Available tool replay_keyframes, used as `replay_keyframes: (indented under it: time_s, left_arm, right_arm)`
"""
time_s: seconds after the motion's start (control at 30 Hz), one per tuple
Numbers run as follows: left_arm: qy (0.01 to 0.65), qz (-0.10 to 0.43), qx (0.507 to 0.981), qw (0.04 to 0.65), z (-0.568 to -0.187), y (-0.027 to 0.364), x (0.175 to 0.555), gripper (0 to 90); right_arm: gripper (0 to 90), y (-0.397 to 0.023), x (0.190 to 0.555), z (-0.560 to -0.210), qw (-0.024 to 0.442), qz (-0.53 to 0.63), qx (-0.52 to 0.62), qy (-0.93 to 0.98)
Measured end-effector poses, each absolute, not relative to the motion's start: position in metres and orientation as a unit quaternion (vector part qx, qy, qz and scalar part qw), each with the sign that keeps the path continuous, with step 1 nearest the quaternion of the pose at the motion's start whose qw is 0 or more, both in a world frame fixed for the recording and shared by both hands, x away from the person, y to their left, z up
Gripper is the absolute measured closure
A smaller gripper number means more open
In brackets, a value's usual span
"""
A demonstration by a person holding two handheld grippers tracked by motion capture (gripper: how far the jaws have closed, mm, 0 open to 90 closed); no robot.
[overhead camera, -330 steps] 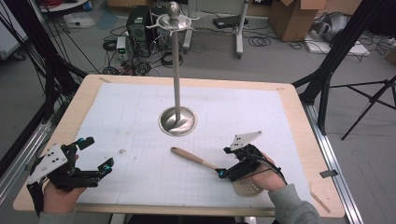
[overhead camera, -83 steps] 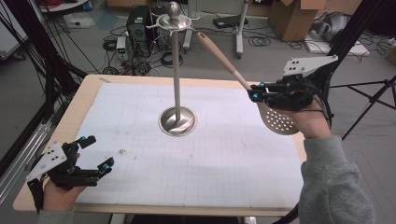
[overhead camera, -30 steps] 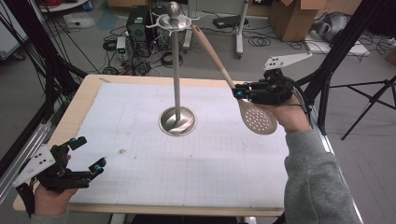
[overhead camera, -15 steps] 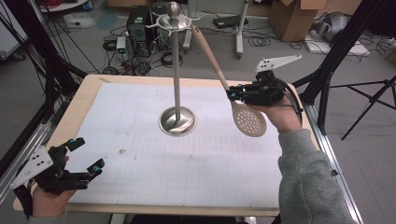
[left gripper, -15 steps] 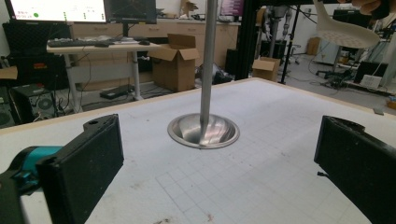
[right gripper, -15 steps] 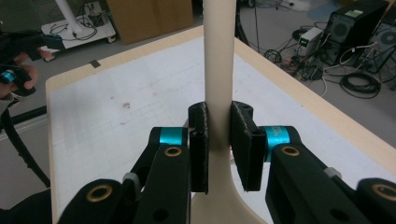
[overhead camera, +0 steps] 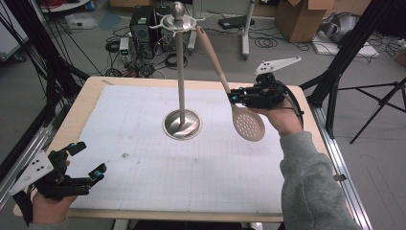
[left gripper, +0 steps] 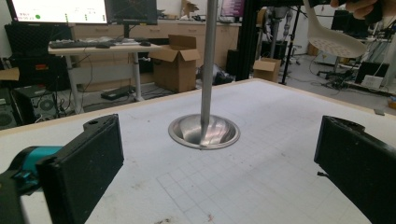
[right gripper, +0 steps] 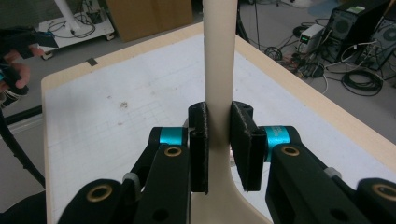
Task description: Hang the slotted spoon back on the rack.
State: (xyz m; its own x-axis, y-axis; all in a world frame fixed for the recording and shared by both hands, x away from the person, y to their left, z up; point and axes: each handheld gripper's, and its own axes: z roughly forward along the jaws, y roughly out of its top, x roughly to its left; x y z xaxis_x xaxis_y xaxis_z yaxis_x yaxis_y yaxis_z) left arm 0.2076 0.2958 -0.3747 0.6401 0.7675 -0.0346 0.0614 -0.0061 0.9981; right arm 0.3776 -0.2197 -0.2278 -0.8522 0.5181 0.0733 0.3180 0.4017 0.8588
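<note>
While the right gripper (overhead camera: 233,97) is held raised above the right part of the bench (overhead camera: 91,98), its fingers (right gripper: 243,140) are clamped from both sides on the neck of a pale slotted spoon (overhead camera: 249,124). The spoon is carried in the air, tilted, with its perforated bowl hanging low beside the hand and its handle end reaching up to the ring at the top of the metal stand (overhead camera: 181,67); whether it touches a hook cannot be told. The stand is set upright on its round base near the middle of the white gridded mat (overhead camera: 143,182). At the near left corner, the left gripper (overhead camera: 86,160) is kept low, its fingers (left gripper: 84,163) spread wide and holding nothing.
</note>
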Motion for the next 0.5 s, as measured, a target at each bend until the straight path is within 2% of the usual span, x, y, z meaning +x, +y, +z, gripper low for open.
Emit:
replay_keyframes:
  time_s: [0.5]
  left_arm:
    - [0.319, 0.28, 0.65, 0.63, -0.375, 0.297, 0.206, 1.8]
  right_arm:
    - [78.4, -0.208, 0.383, -0.234, 0.097, 0.475, 0.257, 0.836]
